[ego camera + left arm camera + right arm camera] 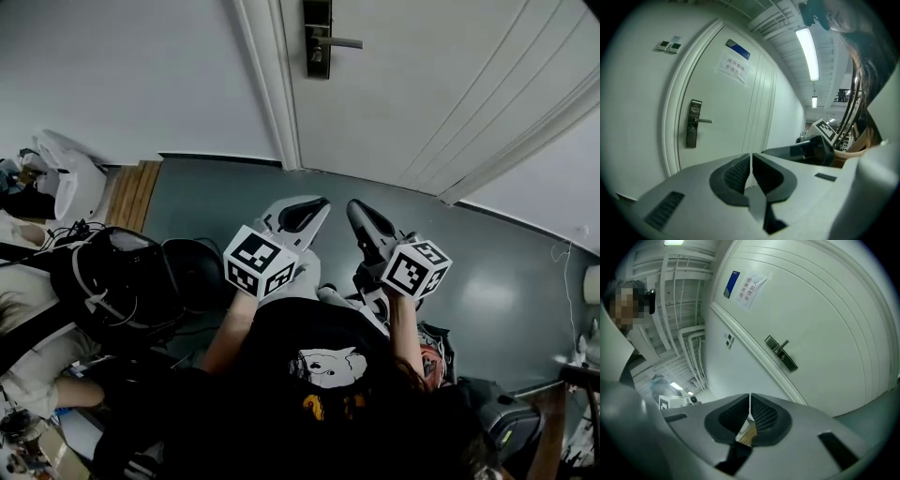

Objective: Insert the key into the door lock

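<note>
While forearms [230, 339] reached toward door [441, 84], I held left gripper [317, 202], right gripper [356, 206] side by side, jaws of both pressed together; lock [318, 42] well ahead; couldn't make out key.

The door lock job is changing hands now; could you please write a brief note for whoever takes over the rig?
Left gripper: jaws together, nothing between them.
Right gripper: jaws together; no key clearly visible there.
Door lock: on the white door ahead, neither gripper touching it.
Done: nothing visible yet.
Left: confirm the key, bring it to the lock, insert it.
</note>
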Tool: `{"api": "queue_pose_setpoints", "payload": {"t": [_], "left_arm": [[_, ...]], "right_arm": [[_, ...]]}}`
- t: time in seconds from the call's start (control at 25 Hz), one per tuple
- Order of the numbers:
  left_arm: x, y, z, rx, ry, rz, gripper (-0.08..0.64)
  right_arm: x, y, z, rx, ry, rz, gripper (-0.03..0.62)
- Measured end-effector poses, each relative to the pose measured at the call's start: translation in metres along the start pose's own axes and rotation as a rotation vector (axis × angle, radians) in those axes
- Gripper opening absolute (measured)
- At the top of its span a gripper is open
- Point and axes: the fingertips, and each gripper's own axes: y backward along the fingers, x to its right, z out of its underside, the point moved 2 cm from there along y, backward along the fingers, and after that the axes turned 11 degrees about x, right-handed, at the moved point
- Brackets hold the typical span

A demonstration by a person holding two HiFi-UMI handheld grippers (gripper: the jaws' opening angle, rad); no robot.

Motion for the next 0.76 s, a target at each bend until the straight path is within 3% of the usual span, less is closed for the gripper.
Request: {"api": "queue_pose_setpoints", "payload": {"t": [0.76], "left_arm": [[0.003, 0.012, 0.013, 0.006, 0.000, -0.032, 0.020]], "right_arm": [[0.001, 0.010, 0.003, -0.007, 0.100, 0.003, 0.011]]}}
